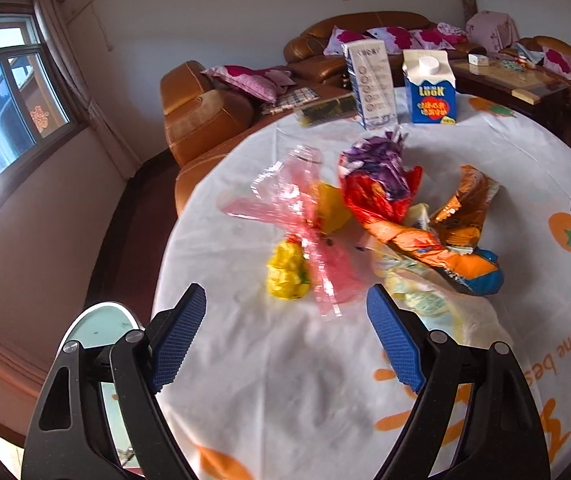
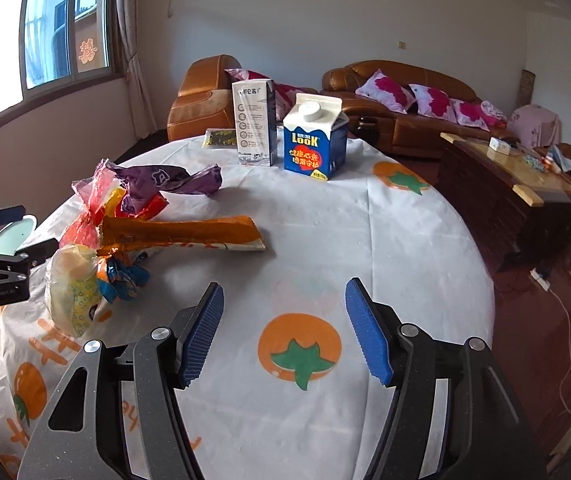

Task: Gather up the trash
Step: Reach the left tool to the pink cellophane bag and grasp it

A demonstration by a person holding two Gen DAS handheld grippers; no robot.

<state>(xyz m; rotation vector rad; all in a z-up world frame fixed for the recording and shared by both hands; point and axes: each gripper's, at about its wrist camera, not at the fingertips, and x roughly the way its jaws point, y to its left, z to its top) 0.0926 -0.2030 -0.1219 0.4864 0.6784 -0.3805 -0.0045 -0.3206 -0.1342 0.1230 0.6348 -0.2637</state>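
Observation:
A pile of trash lies on the round table with the white persimmon-print cloth (image 1: 285, 380): a yellow crumpled wrapper (image 1: 287, 270), pink clear plastic (image 1: 293, 216), a red and purple bag (image 1: 377, 180), an orange snack bag (image 1: 457, 212) and a pale yellow-green bag (image 1: 437, 300). My left gripper (image 1: 285, 304) is open and empty, just short of the yellow wrapper and pink plastic. My right gripper (image 2: 283, 298) is open and empty over bare cloth, right of the pile; the orange bag (image 2: 189, 232) and pale bag (image 2: 73, 292) lie to its left.
A blue LOOK carton (image 2: 315, 140) and a tall white carton (image 2: 255, 122) stand at the table's far side, with a dark packet (image 2: 219, 138) beside them. A pale green bin rim (image 1: 101, 328) sits below the table's left edge. Brown sofas and a coffee table (image 2: 521, 172) stand beyond.

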